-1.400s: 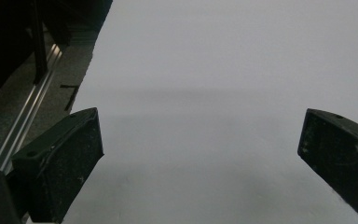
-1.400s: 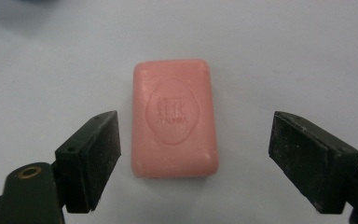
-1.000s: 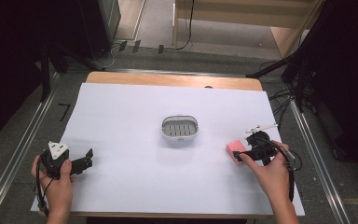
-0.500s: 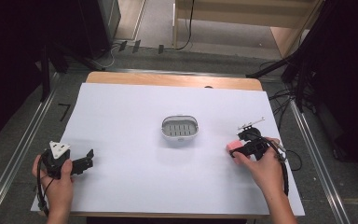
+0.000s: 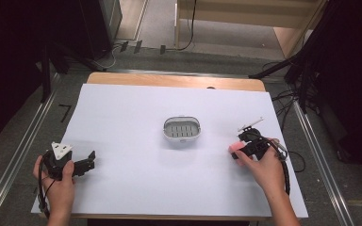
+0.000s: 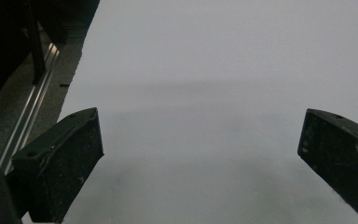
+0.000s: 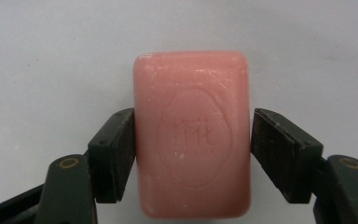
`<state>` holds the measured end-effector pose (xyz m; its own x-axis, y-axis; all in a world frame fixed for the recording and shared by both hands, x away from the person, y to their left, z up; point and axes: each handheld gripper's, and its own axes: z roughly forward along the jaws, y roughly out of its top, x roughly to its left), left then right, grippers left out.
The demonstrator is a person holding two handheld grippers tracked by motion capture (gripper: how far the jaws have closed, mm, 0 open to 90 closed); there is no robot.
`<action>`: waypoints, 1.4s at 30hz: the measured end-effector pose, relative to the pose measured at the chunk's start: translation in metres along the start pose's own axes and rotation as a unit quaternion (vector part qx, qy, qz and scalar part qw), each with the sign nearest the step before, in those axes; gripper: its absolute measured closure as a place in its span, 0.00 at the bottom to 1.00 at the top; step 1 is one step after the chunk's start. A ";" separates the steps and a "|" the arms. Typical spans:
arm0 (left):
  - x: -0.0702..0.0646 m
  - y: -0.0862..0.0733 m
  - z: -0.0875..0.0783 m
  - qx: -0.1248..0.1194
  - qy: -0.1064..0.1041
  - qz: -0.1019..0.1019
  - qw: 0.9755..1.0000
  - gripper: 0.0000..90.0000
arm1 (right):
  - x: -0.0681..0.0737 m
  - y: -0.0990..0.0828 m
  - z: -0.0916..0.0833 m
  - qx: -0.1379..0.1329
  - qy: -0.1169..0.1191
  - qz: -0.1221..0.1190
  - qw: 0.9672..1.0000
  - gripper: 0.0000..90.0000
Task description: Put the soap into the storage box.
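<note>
1. The right gripper (image 5: 239,151) sits low over the white desk (image 5: 136,183), held in the person's right hand (image 5: 264,167) at the desk's right side.
2. A pink bar of soap (image 7: 192,133) lies flat on the desk between this gripper's jaws; in the high view the soap (image 5: 235,148) shows as a pink patch at the gripper's tip.
3. The jaws have just been closing with the soap between them. In the right gripper view the left pad touches the soap's long edge and the right pad stands against the other edge, with at most a hair of a gap.
4. The soap's stamped face is up, and about half of its length reaches out beyond the pads.
5. A small grey soap dish (image 5: 182,128) stands well apart from the right gripper, toward the middle of the desk.
6. The left gripper (image 5: 88,162), in the left hand (image 5: 59,181), rests at the near left of the desk; its jaws stand wide with only bare desk between them.
</note>
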<state>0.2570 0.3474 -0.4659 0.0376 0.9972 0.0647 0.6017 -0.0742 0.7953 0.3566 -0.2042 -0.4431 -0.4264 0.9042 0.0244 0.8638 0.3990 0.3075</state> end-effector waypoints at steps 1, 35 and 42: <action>0.000 0.000 0.000 0.000 0.001 0.001 1.000 0.00 | 0.000 0.001 0.000 0.001 0.005 0.006 1.000 0.38; -0.002 0.000 0.001 0.003 0.001 0.011 1.000 0.00 | 0.001 0.005 -0.001 -0.037 0.028 -0.097 0.994 0.43; -0.001 0.000 -0.001 -0.005 0.001 0.004 1.000 0.00 | 0.003 0.009 -0.004 -0.050 0.035 -0.126 0.990 0.43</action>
<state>0.2560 0.3468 -0.4657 0.0405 0.9966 0.0723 0.5941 -0.0822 0.8002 0.3619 -0.1983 -0.4366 -0.6449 0.7643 -0.0009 0.6988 0.5901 0.4043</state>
